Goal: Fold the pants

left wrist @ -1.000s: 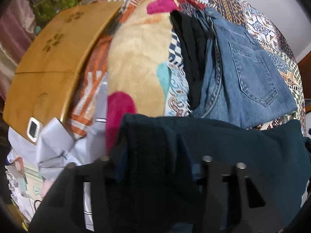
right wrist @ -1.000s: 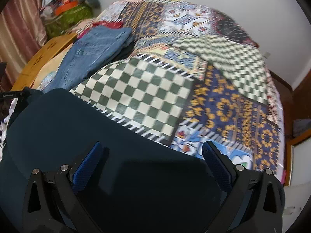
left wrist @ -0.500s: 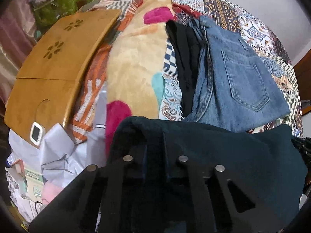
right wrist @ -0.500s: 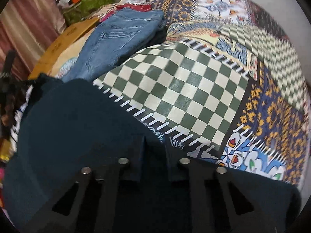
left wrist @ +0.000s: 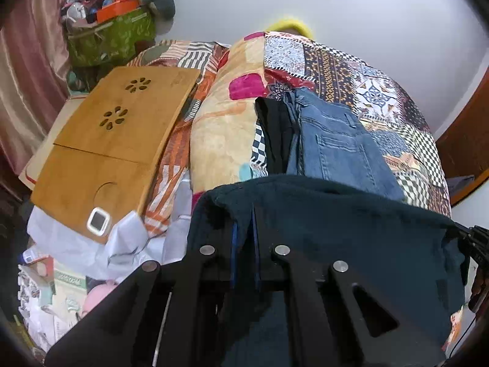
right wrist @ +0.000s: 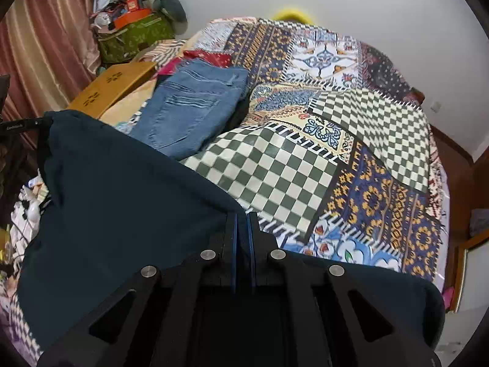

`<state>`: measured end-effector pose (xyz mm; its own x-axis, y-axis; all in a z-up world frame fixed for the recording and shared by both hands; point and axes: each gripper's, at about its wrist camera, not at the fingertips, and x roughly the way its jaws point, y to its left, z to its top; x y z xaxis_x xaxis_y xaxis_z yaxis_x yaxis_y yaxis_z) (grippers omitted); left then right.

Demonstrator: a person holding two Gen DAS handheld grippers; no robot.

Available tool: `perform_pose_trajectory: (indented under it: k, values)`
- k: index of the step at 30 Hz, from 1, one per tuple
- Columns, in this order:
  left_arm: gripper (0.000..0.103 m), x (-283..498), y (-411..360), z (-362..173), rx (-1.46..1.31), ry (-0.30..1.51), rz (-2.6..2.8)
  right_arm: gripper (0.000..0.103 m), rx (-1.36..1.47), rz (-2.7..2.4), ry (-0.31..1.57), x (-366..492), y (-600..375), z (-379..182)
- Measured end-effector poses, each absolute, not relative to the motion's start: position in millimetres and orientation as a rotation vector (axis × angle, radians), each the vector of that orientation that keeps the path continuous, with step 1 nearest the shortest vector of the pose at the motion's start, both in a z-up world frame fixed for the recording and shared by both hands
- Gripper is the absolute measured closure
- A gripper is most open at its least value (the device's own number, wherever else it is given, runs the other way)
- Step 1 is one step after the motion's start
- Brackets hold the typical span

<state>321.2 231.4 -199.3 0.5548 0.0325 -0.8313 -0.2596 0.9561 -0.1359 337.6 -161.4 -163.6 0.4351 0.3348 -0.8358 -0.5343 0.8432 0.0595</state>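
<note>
Dark teal pants hang stretched between my two grippers above the near edge of the bed. My left gripper is shut on one top corner of the fabric. My right gripper is shut on the other corner, with the cloth spreading to its left. The lower part of the pants is hidden below the grippers. The other gripper's body shows at the far edge of each wrist view.
A patchwork bedspread covers the bed. Folded blue jeans lie on it over a black garment, also seen in the right wrist view. A wooden lap tray and a green bag sit at the left.
Both grippers closed on the pants' top edge, the right one from wide open. Both then lifted, so the views tilted up toward the wall and the fabric now hangs taut.
</note>
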Motion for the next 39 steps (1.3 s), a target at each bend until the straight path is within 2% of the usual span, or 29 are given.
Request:
perform_pose_trajectory:
  k: [11,19,24,34,39]
  values:
    - [0.095,220,215,-153,-0.232,0.894,0.163,0.098,-0.209,0.551,0.914,252,-176,-126]
    - [0.095,162,206,-149,-0.221,0.892,0.167,0.098,-0.186,0.557,0.891,203,-190,-118]
    - [0.095,137,202,-167,-0.232,0.925,0.166,0.098,-0.165,0.565,0.923,179,-196,-132]
    - [0.095,101,201,-243,-0.276,1.073,0.215,0.098,-0.161,0.561,0.969,144,-192,-161]
    - [0.095,91,200,-260,-0.275,1.115,0.233,0.095,-0.137,0.556,1.008,138,-192,-174]
